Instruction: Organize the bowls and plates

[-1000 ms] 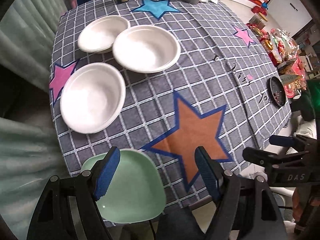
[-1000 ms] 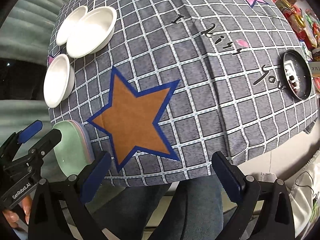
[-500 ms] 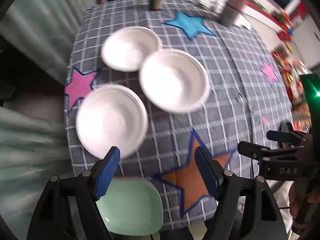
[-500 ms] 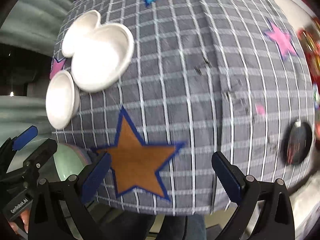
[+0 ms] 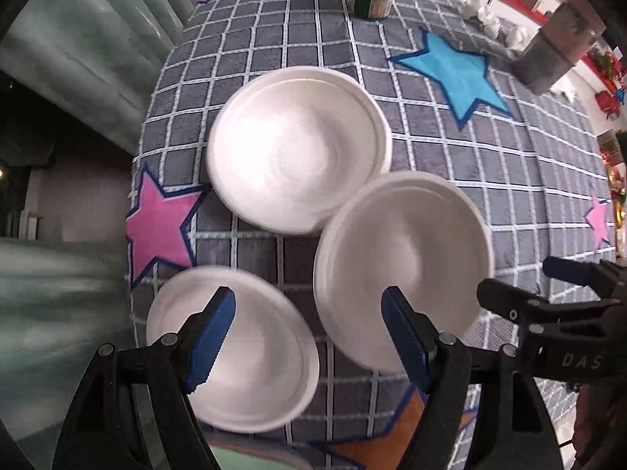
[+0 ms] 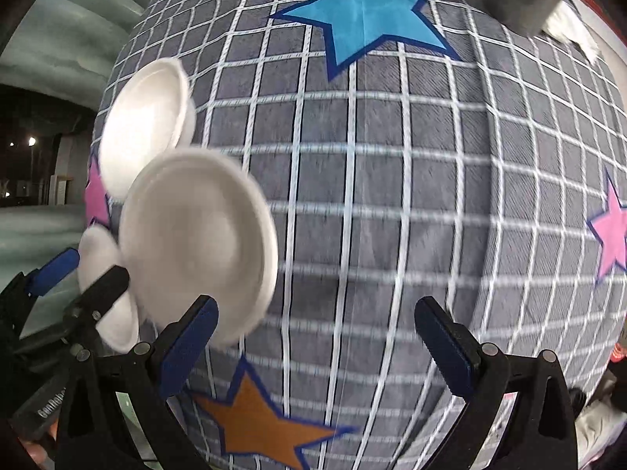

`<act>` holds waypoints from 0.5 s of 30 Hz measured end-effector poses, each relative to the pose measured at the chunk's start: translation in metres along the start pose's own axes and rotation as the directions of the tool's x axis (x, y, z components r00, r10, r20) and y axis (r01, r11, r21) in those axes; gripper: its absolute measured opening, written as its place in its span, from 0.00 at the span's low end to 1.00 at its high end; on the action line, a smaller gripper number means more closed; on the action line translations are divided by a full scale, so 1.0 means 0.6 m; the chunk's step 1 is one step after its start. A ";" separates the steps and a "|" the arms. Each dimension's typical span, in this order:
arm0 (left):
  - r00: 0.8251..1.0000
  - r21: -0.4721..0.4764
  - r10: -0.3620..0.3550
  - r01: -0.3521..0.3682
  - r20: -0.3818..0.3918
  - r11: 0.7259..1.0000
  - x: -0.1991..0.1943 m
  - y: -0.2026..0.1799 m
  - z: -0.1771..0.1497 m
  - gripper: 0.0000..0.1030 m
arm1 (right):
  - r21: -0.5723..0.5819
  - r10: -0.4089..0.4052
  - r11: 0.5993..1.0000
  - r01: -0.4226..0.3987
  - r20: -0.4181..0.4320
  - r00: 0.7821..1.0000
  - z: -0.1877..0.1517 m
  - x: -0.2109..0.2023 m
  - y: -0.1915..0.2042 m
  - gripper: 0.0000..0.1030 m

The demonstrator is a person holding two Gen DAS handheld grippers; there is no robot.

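Left hand-held gripper [image 5: 309, 337] hangs spread and empty above three white bowls [image 5: 298, 149] at frame centre; right hand-held gripper [image 6: 313, 342] equally spread. Clipping overlapping rims could tip a neighbouring bowl.

The left tool [image 5: 309, 335] has black plastic arms shaped as open triangular frames, each ending in a blue ribbed pad [image 5: 209, 337], with round silver rivets along the arms. The right tool [image 6: 313, 346] is built alike: black arms, silver rivets, dark blue pads [image 6: 188, 348]. Seen from the left wrist view, beside the left tool, the right tool's body carries white letters "DAS". In the right wrist view the left tool's body shows part of a white marking.
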State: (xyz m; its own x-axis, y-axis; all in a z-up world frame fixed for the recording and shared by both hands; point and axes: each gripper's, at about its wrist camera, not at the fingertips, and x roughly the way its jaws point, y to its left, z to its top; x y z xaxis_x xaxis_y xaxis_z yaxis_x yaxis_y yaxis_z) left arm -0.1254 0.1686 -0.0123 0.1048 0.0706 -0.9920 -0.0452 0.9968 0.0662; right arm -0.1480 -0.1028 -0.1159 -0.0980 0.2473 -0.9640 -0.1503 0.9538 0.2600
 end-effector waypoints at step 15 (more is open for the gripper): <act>0.985 0.026 -0.063 0.068 -0.163 0.997 0.067 -0.037 0.031 0.44 | -0.031 0.096 0.995 -0.098 -0.061 0.993 0.031 0.047 0.013 0.22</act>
State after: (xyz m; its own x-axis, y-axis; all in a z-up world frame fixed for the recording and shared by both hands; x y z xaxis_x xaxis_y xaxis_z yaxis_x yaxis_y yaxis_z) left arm -0.1017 0.1499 -0.0516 -0.0562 0.0009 -0.9984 -0.0118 0.9999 0.0016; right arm -0.1336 -0.0851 -0.1418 -0.1716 0.3272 -0.9292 -0.1703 0.9192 0.3551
